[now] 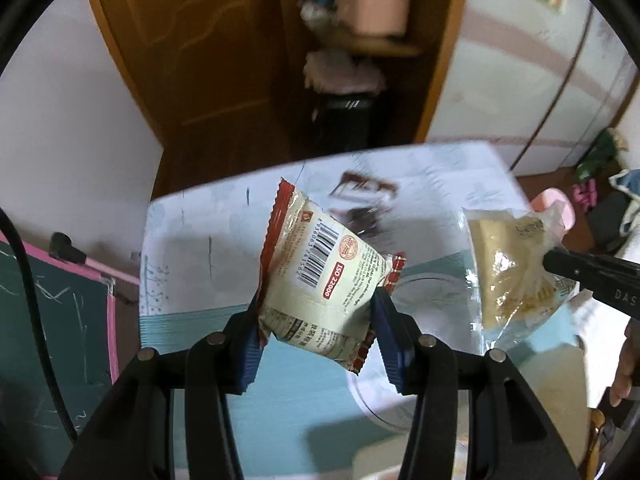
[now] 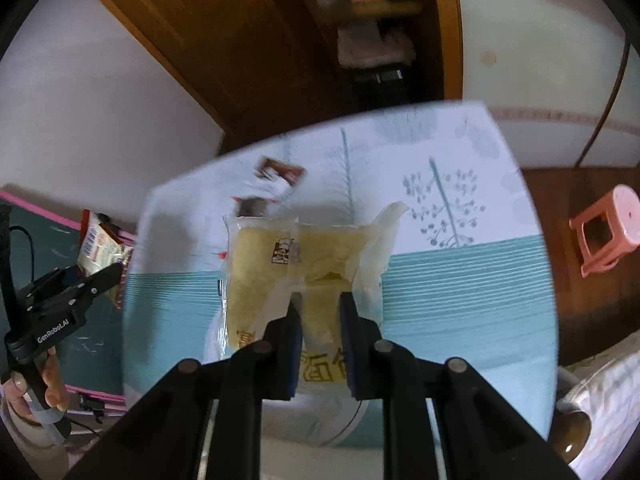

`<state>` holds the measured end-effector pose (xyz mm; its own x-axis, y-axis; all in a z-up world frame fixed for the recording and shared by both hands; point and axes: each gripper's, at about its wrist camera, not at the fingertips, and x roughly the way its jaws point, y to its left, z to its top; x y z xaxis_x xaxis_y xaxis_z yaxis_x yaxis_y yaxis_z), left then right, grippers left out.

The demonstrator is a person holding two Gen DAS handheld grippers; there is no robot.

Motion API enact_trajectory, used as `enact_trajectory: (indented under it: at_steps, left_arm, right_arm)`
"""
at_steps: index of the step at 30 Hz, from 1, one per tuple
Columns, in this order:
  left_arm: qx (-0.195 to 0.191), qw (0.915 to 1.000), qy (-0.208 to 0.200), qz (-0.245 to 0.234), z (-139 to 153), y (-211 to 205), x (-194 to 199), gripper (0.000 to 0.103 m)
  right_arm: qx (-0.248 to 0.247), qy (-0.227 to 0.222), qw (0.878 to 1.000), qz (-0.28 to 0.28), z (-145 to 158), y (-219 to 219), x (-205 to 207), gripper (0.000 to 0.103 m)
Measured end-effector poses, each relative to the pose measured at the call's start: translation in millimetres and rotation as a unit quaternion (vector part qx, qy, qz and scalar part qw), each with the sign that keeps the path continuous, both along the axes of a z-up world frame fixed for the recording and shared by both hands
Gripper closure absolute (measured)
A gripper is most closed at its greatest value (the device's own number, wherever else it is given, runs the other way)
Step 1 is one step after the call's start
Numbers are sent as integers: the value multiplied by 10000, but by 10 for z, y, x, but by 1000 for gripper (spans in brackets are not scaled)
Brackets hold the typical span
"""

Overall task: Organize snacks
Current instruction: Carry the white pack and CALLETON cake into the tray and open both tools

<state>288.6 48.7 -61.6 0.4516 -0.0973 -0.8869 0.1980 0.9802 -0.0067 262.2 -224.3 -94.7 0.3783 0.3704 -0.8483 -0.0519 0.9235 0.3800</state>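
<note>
My left gripper (image 1: 316, 300) is shut on a cream snack packet with red crimped ends and a barcode (image 1: 320, 268), held up above the table. It also shows at the left of the right wrist view (image 2: 102, 250). My right gripper (image 2: 320, 300) is shut on a clear bag of pale yellow bread (image 2: 296, 264), also lifted above the table; that bag shows at the right of the left wrist view (image 1: 508, 272). Two brown and white snack packets (image 2: 276, 184) lie blurred on the table farther back (image 1: 366, 200).
The table has a white and teal cloth with a tree print (image 2: 440, 280). A clear glass plate (image 1: 372, 392) lies under the grippers. A pink-edged chalkboard (image 1: 60, 320) stands at the left. A pink stool (image 2: 604, 228) stands on the floor at the right. A wooden door (image 1: 208, 60) is behind.
</note>
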Motion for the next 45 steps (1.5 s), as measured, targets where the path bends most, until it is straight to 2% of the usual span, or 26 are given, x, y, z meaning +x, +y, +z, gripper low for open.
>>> enact_trajectory:
  at_steps: [5,7,10,14,20,23,25,27,28,29,31,33,36,38,45]
  left_arm:
    - [-360,9982,-420,-247,673,-59,-620,55]
    - [-515,9965,-573,-335,879,-70,-871,55]
    - [-709,9936,-768,-426,1136,-57,-1231,55]
    - [-952,9901,-885,-529,1279,-85,-1672,55]
    - [-1057,9872,-908,-773,1113,-235,-2255,54]
    - [-1226,9869,-700,-779,871,-273,-2438,54]
    - [-1248,9876,-500,-817,666,-307,-2531,53]
    - [-1220,9864,-338,-1050,466,-366,-2578,38]
    - [-1180,9854,-225,-1209,344,-413,-2625,15]
    - [-1108,9861,-193,-1226,254,-438,-2665,0]
    - [-908,9891,-220,-1137,53,-467,-2747,1]
    - [-771,9913,-30,-1070,-134,-487,-2761,1]
    - [-1011,9900,425,-889,-367,-450,-2736,1]
    - [-1110,9890,585,-787,-446,-406,-2716,1]
    - [-1123,9915,410,-508,-420,-331,-2685,1]
  right_arm:
    - [49,-1083,9940,101,980,-23,-725,86]
    - [35,-1418,9899,82,1266,-28,-1018,86]
    - [49,-1811,9835,12,1563,-54,-1427,86]
    - [96,-2130,9770,-54,1696,-95,-1895,86]
    - [227,-2147,9761,-246,1538,-157,-2389,85]
    - [306,-2030,9783,-294,1396,-173,-2481,85]
    - [190,-1928,9807,-265,1286,-144,-2533,83]
    - [75,-1731,9847,-172,1186,-94,-2631,79]
    - [-23,-1581,9873,-146,1074,-69,-2625,76]
    - [-103,-1506,9884,-149,995,-53,-2640,73]
    - [-263,-1407,9894,-228,836,-28,-2660,53]
    - [-271,-1302,9906,-311,715,-21,-2699,44]
    - [-47,-1039,9940,-340,562,-36,-2666,44]
    - [26,-911,9951,-378,487,-40,-2646,44]
    - [-29,-683,9972,-305,333,62,-2673,44]
